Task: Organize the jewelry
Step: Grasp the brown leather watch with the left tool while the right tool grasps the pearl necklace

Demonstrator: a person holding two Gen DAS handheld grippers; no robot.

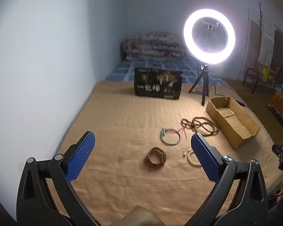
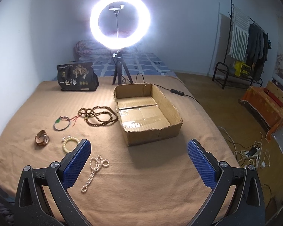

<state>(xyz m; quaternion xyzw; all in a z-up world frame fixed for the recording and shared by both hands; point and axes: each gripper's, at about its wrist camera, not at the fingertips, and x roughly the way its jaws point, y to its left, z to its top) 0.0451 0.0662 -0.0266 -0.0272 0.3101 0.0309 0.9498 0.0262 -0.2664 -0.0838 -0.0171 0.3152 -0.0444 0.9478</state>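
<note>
On the tan blanket point(image 2: 151, 179) lie a brown bead necklace point(image 2: 100, 115), a thin bangle with a green charm point(image 2: 61, 124), a brown leather watch point(image 2: 41, 140), a cream bead bracelet point(image 2: 69, 143) and a pearl necklace point(image 2: 95, 169). An empty open cardboard box point(image 2: 168, 101) sits to their right. My right gripper point(image 2: 138, 154) is open and empty, above the blanket in front of the box. My left gripper point(image 1: 143, 148) is open and empty above the watch point(image 1: 156, 157), with the bangle point(image 1: 170, 136), the brown beads point(image 1: 200, 126), the cream bracelet point(image 1: 192, 158) and the box point(image 1: 234, 120) beyond.
A lit ring light on a tripod point(image 2: 120, 20) stands behind the box, its cable running right. A black printed bag point(image 2: 76, 76) stands at the back left. A wall runs along the left side. Folded quilts point(image 1: 152, 45) lie at the far end. The floor at right holds a clothes rack point(image 2: 243, 43) and cables.
</note>
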